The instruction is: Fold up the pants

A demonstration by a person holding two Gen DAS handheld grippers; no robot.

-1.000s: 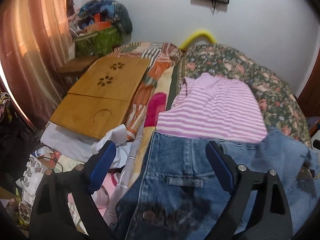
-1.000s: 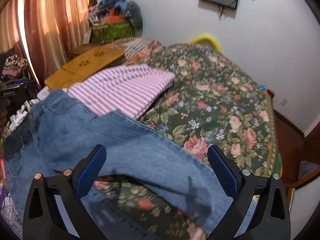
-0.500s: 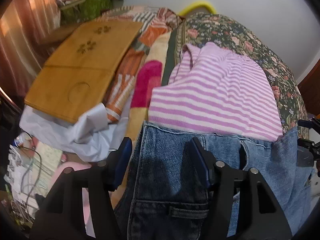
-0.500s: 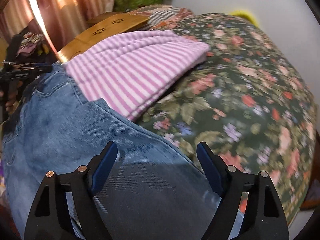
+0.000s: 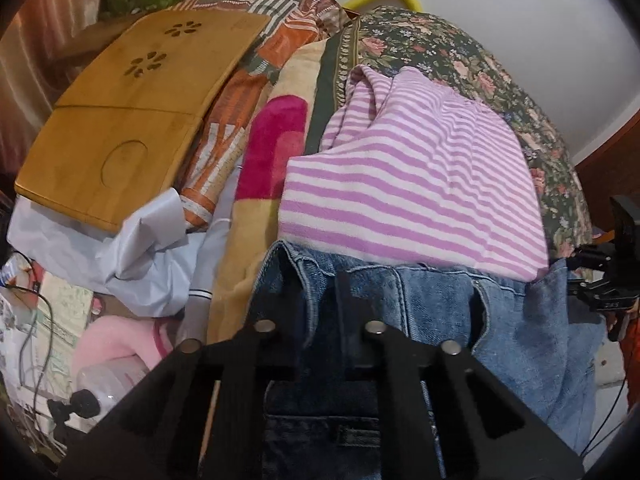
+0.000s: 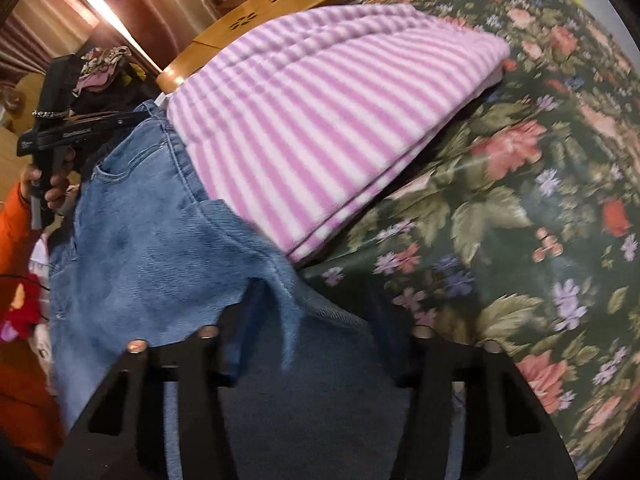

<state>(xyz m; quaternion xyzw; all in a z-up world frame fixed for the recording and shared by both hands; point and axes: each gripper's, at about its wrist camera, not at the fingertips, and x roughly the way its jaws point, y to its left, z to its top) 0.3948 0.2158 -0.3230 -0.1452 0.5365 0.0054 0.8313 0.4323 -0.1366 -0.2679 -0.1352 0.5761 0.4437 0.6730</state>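
Blue denim pants [image 5: 432, 304] lie on the bed with their waistband against a folded purple-and-white striped garment [image 5: 408, 192]. My left gripper [image 5: 320, 284] points steeply down, its jaws closing and pinching the waistband's left end. In the right wrist view the pants [image 6: 152, 248] spread to the left. My right gripper [image 6: 318, 292] is closing over a raised fold of denim that sits between its still-apart fingers. The left gripper [image 6: 60, 132] shows at that view's left edge, held by a hand. The right gripper [image 5: 612, 280] shows at the left wrist view's right edge.
A floral bedspread [image 6: 520, 200] covers the bed to the right. The striped garment [image 6: 320, 120] lies beyond the pants. A wooden lap tray [image 5: 132, 112] and crumpled white cloth [image 5: 132, 252] sit at left. Cables and clutter cover the floor at lower left.
Both grippers dropped and tilted down onto the pants. The left jaws went from wide open to pinching the waistband. The right jaws narrowed around a fold of denim.
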